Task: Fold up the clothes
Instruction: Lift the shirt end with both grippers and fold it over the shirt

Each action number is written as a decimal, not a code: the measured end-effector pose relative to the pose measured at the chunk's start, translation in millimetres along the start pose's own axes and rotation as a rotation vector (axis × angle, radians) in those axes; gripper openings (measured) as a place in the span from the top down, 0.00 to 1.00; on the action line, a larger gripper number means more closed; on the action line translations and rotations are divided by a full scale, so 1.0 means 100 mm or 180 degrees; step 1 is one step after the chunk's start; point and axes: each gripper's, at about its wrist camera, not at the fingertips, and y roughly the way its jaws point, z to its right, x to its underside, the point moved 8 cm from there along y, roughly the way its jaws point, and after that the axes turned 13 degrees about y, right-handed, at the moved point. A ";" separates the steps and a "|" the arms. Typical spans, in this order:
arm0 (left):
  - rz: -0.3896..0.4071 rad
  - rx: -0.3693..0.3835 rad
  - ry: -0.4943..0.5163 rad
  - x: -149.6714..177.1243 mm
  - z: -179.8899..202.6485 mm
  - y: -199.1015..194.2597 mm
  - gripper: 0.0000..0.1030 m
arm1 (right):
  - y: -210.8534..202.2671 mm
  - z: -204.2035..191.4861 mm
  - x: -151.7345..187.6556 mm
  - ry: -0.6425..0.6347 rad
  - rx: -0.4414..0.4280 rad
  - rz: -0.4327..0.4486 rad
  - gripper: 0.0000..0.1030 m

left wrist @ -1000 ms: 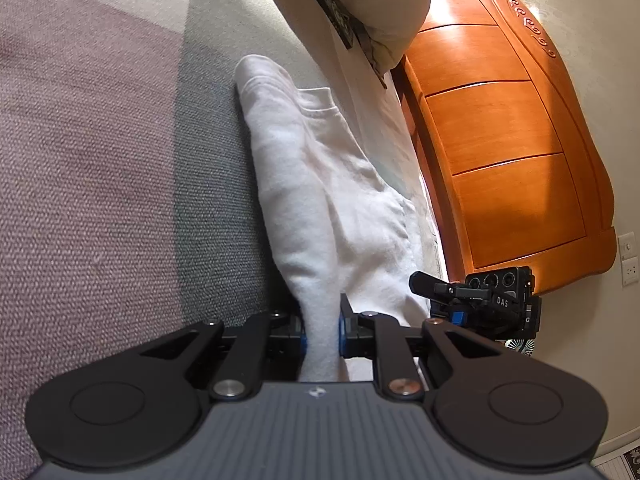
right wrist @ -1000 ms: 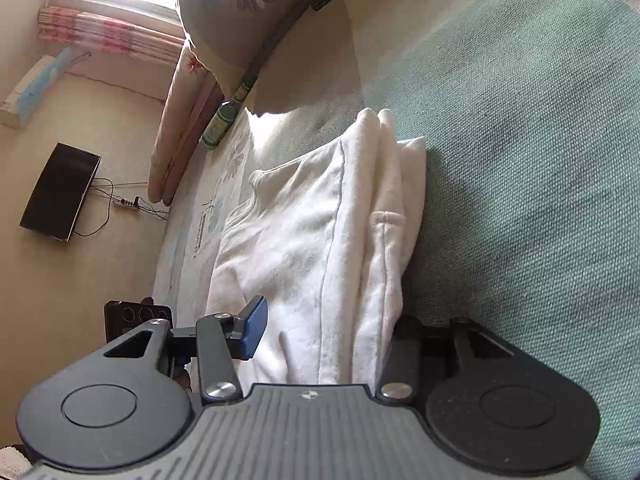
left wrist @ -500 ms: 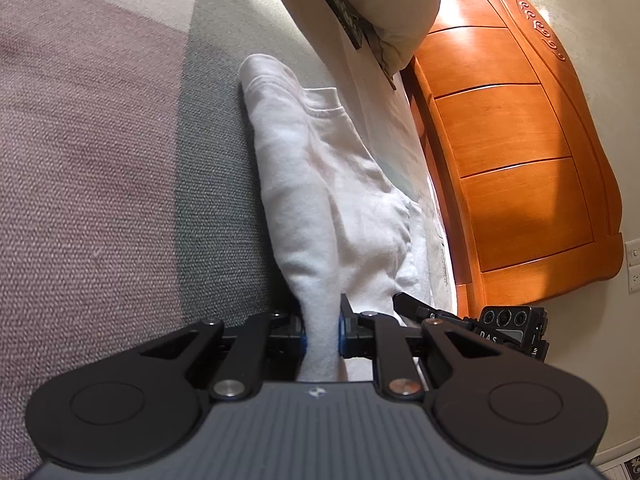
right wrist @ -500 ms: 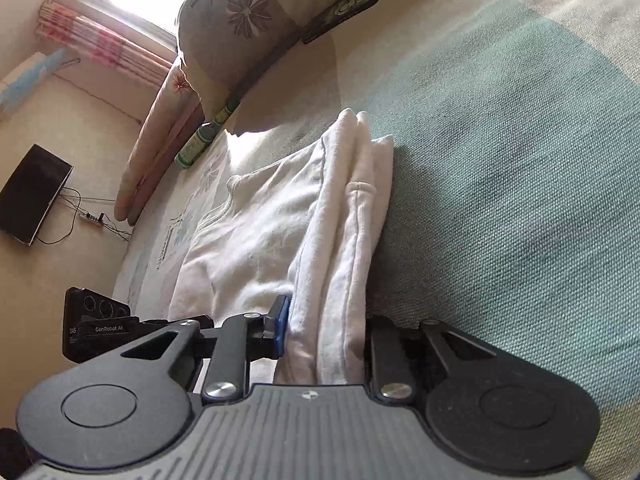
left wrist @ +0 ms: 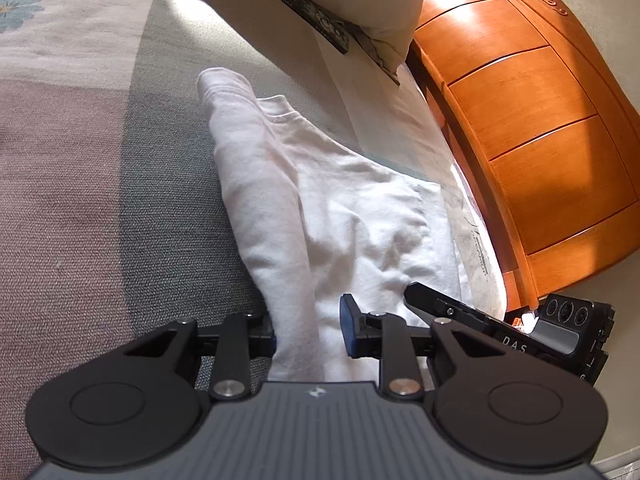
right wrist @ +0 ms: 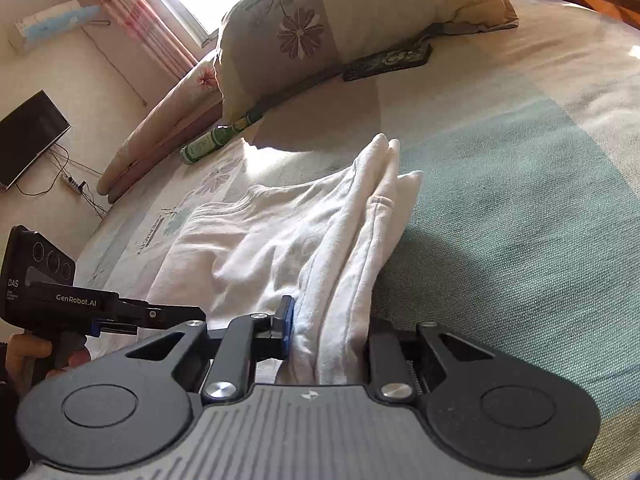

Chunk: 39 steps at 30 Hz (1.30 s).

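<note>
A white cotton garment (left wrist: 344, 208), folded in a long strip, lies on the bed's green and mauve woven cover (left wrist: 120, 200), near the flowered pillow (right wrist: 320, 28). The left gripper (left wrist: 308, 332) has a thick fold of it between nearly closed fingers. The right gripper (right wrist: 328, 332) is closing its jaws on the other bunched edge, the pads already pressing the cloth.

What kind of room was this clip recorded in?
Most likely a bedroom: a white garment lies on a bed's patterned cover, with floral pillows and a carved wooden headboard.
</note>
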 end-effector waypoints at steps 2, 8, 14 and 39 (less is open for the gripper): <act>0.0041 0.0051 0.0044 -0.02 0.09 -0.05 0.83 | -0.04 -0.08 -0.02 -0.0058 -0.0015 0.0031 0.79; 0.0112 0.0193 0.0126 -0.08 0.31 -0.09 0.84 | -0.18 -0.32 -0.02 -0.0288 0.0079 0.0139 0.79; 0.0121 0.0380 0.0157 -0.11 0.48 -0.05 0.84 | -0.44 -0.39 -0.09 -0.0401 0.0178 0.0296 0.79; -0.0120 0.1213 0.0475 -0.94 1.80 1.85 0.84 | -1.49 1.31 -1.52 0.0077 0.1195 0.0966 0.80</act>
